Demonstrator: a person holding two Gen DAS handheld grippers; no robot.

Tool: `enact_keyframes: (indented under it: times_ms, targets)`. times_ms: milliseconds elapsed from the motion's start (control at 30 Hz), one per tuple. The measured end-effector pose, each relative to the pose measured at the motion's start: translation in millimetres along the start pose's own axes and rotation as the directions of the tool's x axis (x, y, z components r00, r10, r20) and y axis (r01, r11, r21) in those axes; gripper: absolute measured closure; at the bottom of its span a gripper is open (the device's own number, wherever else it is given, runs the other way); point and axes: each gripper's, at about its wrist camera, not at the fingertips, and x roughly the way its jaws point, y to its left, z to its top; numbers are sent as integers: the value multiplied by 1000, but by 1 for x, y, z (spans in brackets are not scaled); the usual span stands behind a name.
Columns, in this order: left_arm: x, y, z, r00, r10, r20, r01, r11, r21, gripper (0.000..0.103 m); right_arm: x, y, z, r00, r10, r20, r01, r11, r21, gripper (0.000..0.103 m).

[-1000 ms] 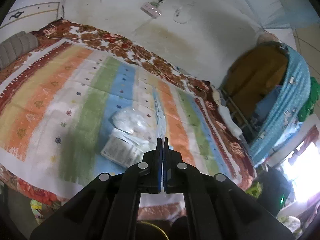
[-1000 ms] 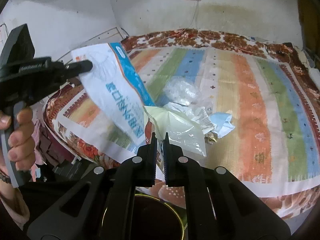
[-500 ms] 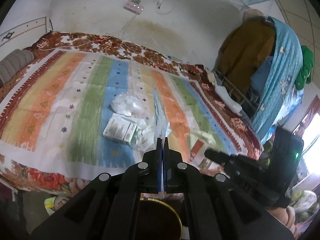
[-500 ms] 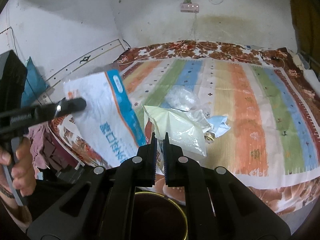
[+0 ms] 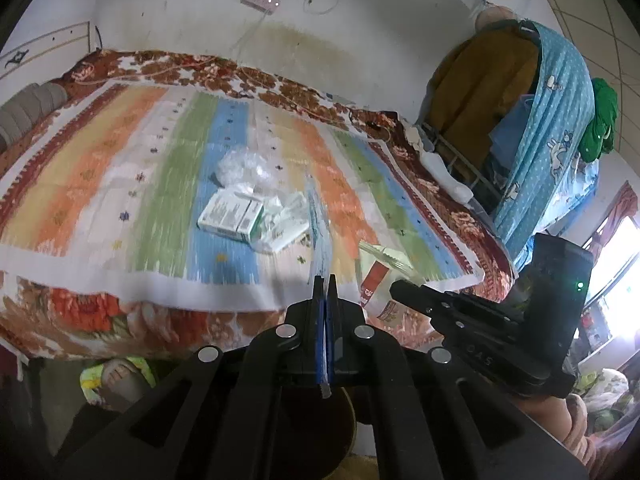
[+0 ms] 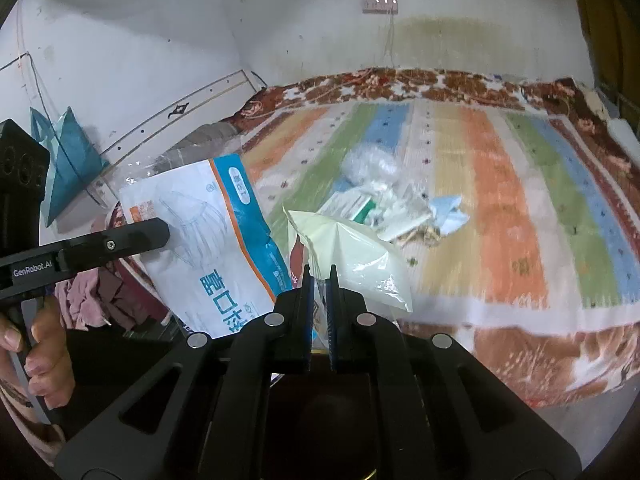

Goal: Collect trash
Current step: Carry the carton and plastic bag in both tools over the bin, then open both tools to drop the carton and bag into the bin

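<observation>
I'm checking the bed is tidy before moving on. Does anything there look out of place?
Yes. A heap of litter lies mid-bedspread: a crumpled clear bag, a green-and-white box and a scrunched blue scrap. It is loose trash, not bedding.

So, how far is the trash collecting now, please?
In hand: the left gripper is shut on a white and blue bag, and the right gripper on a pale wrapper, both off the bed. Left: a heap of boxes and plastic lies on the striped bedspread. Nothing looks binned yet.
</observation>
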Motion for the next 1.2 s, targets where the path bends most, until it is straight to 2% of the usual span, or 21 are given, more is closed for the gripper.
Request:
enact_keyframes:
  times_ms: [300,467,633,967,1033,1067,1100,1133,1167,1200]
  targets:
    - [10,9,-31,996,45,-81,-48,998,-47,103,9,5,-43,996,7,-90,-5,1000,24,98]
    - [21,13,-49,984,93,-150,-103,993,-60,103,18,4,-68,988,-14,-156,19,999,31,98]
    - [42,13,-66,962,143,-233,-161,985,-58,103,32,2,-89,971,-6,-238,21,998,61,98]
    - [73,23,-90,914,176,-365,-224,970,-93,103,58,-6,-110,939,-5,-343,49,992,118,98]
    - [76,26,-92,909,176,-379,-230,968,-102,103,64,-9,-114,931,6,-364,48,989,140,93]
    - [77,27,-92,907,174,-383,-232,967,-109,103,66,-10,-115,928,12,-372,47,988,149,85]
    - [78,30,-93,906,166,-389,-231,965,-126,102,69,-10,-116,925,17,-380,46,987,155,81]
    - [80,34,-93,905,154,-396,-228,963,-145,92,72,-10,-118,920,22,-391,45,986,160,81]
    - [80,35,-93,904,147,-401,-226,961,-158,74,74,-10,-119,918,22,-397,47,985,164,77]
    - [81,38,-93,905,141,-402,-226,959,-173,67,74,-10,-121,917,20,-400,51,985,165,72]
